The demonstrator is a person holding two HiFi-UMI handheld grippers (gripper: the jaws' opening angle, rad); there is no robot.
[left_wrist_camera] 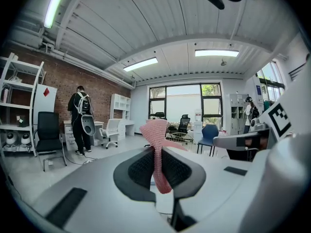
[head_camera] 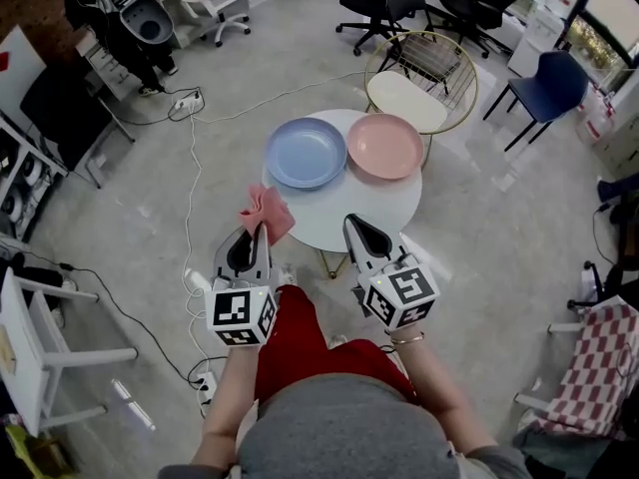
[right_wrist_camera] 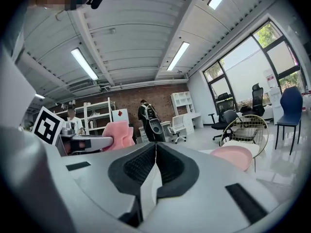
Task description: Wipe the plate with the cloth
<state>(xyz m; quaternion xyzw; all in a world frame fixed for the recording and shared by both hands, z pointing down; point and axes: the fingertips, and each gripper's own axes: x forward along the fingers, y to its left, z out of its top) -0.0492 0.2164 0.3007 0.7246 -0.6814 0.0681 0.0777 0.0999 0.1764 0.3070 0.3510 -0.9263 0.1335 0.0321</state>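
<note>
Two plates rest on a round white table [head_camera: 374, 208]: a blue plate [head_camera: 306, 152] at the left and a pink plate [head_camera: 385, 146] at the right. My left gripper [head_camera: 262, 228] is held near the table's front left edge, shut on a pink cloth [head_camera: 266, 212] that sticks up from the jaws. That cloth [left_wrist_camera: 156, 144] is pinched between the dark pads in the left gripper view. My right gripper [head_camera: 351, 226] hovers at the table's front edge, shut with nothing in it. In the right gripper view the pink plate [right_wrist_camera: 238, 156] lies ahead to the right and the cloth [right_wrist_camera: 116, 135] to the left.
A gold wire chair [head_camera: 423, 73] with a white seat stands just behind the table. A blue chair [head_camera: 552, 85] and black office chairs [head_camera: 394, 3] are farther back. Cables and a power strip [head_camera: 186, 101] run over the floor at the left. A person [left_wrist_camera: 80, 118] stands by the desks.
</note>
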